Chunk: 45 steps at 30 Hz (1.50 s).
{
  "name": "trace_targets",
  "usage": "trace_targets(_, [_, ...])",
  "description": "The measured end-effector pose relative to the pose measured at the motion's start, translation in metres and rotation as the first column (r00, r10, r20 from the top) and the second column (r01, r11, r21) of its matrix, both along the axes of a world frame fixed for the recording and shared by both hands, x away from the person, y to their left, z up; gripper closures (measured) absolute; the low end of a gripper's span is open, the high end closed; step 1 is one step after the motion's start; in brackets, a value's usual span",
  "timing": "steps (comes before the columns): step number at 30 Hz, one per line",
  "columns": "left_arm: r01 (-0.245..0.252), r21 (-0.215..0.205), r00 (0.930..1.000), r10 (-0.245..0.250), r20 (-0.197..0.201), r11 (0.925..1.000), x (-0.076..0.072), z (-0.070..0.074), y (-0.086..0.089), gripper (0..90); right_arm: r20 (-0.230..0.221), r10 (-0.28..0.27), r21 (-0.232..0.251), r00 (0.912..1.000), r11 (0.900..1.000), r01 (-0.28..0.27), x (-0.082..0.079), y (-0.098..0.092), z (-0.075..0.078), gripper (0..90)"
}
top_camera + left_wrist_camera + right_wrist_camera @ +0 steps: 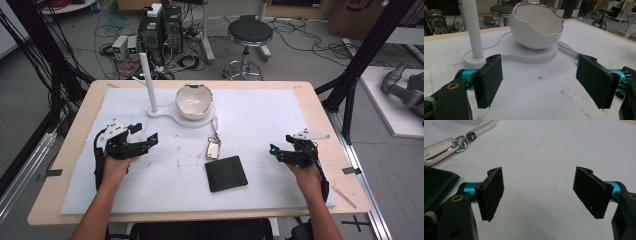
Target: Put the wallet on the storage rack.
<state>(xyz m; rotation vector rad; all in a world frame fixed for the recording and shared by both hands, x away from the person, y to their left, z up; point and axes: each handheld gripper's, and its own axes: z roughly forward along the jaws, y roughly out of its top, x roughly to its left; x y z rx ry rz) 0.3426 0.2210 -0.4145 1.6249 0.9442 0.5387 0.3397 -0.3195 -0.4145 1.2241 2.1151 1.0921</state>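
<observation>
On the tabletop [75, 165] lies a white mat [270, 115], and both grippers rest on it with nothing between their jaws. The left gripper [145, 137] sits at the left side of the mat, its jaws spread wide and aimed toward the far middle; in the left gripper view the left gripper [539, 80] faces a white egg-shaped bowl [536, 25] with a jagged silver rim, which stands on a flat white base [534, 56] beside an upright white post [472, 27]. The bowl [194, 101] is at the far middle of the mat, well apart from both grippers. The right gripper [277, 151] rests at the right side, jaws equally wide, pointing left toward the middle. Between the two grippers, near the middle of the mat, lies a pale key fob [213, 149] on a ring with a strap [215, 124] running toward the bowl's base, and just nearer than it a black wallet [226, 173] lies flat. In the right gripper view the right gripper [539, 192] hangs over bare mat, with the key fob [437, 151] and a corner of the wallet [436, 187] off to its left.
</observation>
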Motion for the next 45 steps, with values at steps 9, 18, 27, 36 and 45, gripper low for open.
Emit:
trace_targets(9, [-0.009,-0.008,0.9999,0.009,-0.005,0.9999,0.003,-0.001,0.0,21.3,0.005,0.007,-0.001,1.0,1.0,-0.007,-0.003,0.001,0.0,25.0])
trace_targets(18, [-0.017,-0.012,0.9998,0.017,-0.011,0.9998,0.006,-0.002,-0.003,21.3,-0.001,0.056,-0.017,0.9984,0.998,-0.056,-0.007,0.018,-0.003,22.0])
trace_targets(27, [-0.021,-0.004,0.9997,0.021,-0.014,0.9998,0.005,-0.001,-0.004,21.4,-0.048,0.124,0.001,0.9912,0.992,-0.124,-0.011,0.037,-0.003,32.2])
trace_targets(36, [-0.015,0.001,0.9998,0.015,-0.015,0.9999,0.003,-0.002,-0.005,22.0,-0.119,0.238,0.041,0.964,0.971,-0.234,-0.009,0.062,-0.01,36.9])
trace_targets(45, [-0.008,0.007,0.9997,0.008,-0.025,0.9999,0.003,-0.004,-0.007,22.0,-0.201,0.333,0.01,0.9214,0.941,-0.338,-0.002,0.094,-0.024,34.6])
